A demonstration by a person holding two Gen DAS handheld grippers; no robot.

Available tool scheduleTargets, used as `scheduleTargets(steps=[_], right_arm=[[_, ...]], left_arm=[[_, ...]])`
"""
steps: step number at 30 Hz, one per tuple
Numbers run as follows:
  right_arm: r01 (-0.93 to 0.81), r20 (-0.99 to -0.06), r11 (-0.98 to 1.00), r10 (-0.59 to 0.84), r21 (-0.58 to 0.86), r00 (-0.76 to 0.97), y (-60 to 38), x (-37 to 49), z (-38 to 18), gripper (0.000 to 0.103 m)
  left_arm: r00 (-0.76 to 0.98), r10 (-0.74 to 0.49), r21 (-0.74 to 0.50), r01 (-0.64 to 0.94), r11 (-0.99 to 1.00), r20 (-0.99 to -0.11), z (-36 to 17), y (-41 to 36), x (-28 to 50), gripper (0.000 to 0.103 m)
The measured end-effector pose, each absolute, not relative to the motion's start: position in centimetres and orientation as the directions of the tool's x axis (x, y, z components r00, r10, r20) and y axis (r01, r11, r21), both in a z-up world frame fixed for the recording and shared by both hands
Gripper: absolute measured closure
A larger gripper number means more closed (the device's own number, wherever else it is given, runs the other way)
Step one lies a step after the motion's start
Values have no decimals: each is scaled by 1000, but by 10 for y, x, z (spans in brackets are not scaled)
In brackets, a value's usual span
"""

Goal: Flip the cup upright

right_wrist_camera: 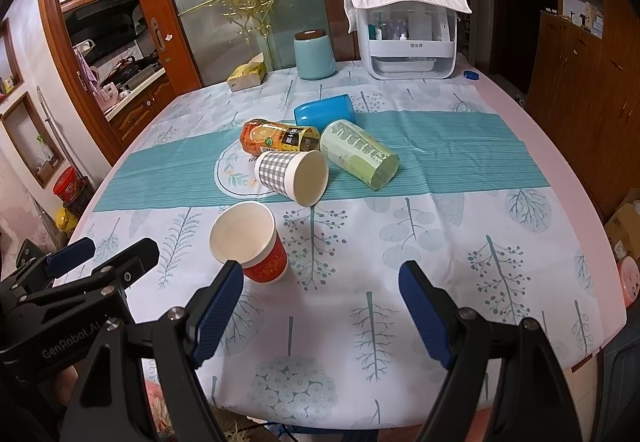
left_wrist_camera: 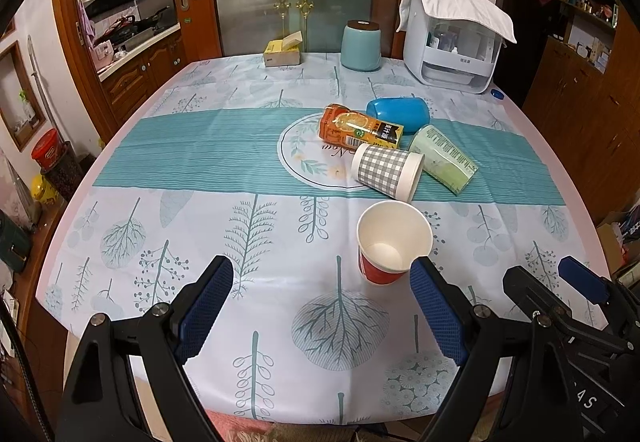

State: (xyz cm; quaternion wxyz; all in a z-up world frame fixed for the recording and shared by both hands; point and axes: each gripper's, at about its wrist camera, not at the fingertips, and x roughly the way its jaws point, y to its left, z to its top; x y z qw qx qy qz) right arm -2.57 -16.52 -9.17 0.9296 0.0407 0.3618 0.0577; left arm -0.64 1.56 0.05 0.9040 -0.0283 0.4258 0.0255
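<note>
i see the red paper cup (left_wrist_camera: 394, 242) standing upright on the worktop (left_wrist_camera: 200, 226), mouth up, its white inside empty as far as i can see down it. in my left view its lower right side is cut off by one blue pad of the left gripper (left_wrist_camera: 322, 312); i cannot tell if that pad touches the cup or only overlaps it. in the right view the cup (right_wrist_camera: 250, 242) sits just past the left pad of the right gripper (right_wrist_camera: 320, 316), again overlapped at the base.

both sets of fingers are spread wide apart and hold nothing. each gripper shows in the other's view only as a black frame at the edge, partly cropped.

behind the cup, on the teal band of the tablecloth (left_wrist_camera: 200, 158), four things lie on their sides in a tight cluster: a grey checked paper cup (left_wrist_camera: 386, 170) with its mouth toward me, a pale green cup (left_wrist_camera: 446, 158) just beside it, an orange juice bottle (left_wrist_camera: 360, 130) and a blue cup (left_wrist_camera: 398, 114). the bottle's print is too small to read, and where these touch each other is hard to make out.

farther back stand a light blue canister (left_wrist_camera: 360, 46) with a dark lid, a yellow tissue box (left_wrist_camera: 282, 52), and a white appliance (left_wrist_camera: 452, 54) under a white cloth (left_wrist_camera: 456, 8), its contents blurred. a small blue cap (left_wrist_camera: 497, 94) lies near its corner.
</note>
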Motion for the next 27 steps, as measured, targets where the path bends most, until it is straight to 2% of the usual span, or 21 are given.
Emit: scheduleTargets(steps=[27], right_arm=[[-77,-678,990,136,117,722,-160,-27,-103,22]], left_arm=[[614,22,-35,-81,996,-789,-13,24,-9,14]])
